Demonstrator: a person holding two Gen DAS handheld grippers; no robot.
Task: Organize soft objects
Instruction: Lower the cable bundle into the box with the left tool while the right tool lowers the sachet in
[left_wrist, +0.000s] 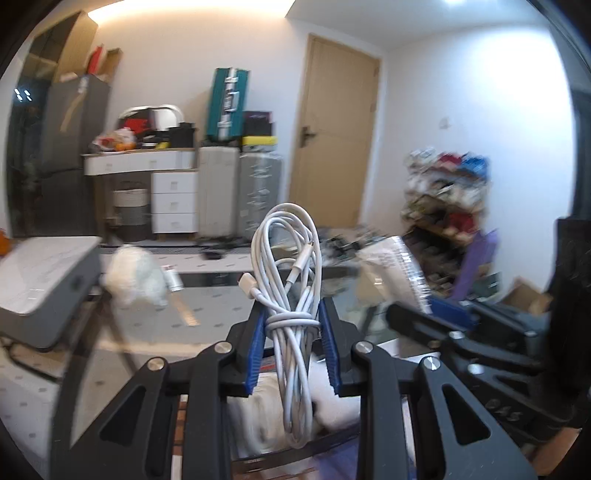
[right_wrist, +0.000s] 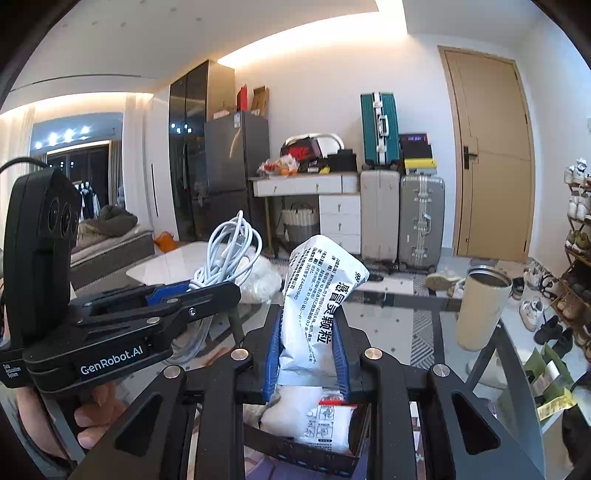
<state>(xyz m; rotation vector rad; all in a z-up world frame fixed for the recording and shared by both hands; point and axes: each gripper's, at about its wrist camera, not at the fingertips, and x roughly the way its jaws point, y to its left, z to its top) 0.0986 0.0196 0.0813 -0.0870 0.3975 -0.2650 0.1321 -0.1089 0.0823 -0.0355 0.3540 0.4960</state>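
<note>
Both claws are closed on soft things above the glass table: the left gripper clamps a coiled white cable, the right gripper clamps a white sachet upright over a dark basket near the table's front edge.

- cable: white
- sachet: white, black printed text
- left gripper: black, blue pads
- right gripper: black, blue pads
- tumbler: cream
- upright suitcase: teal, silver trim
- door: tan
</note>
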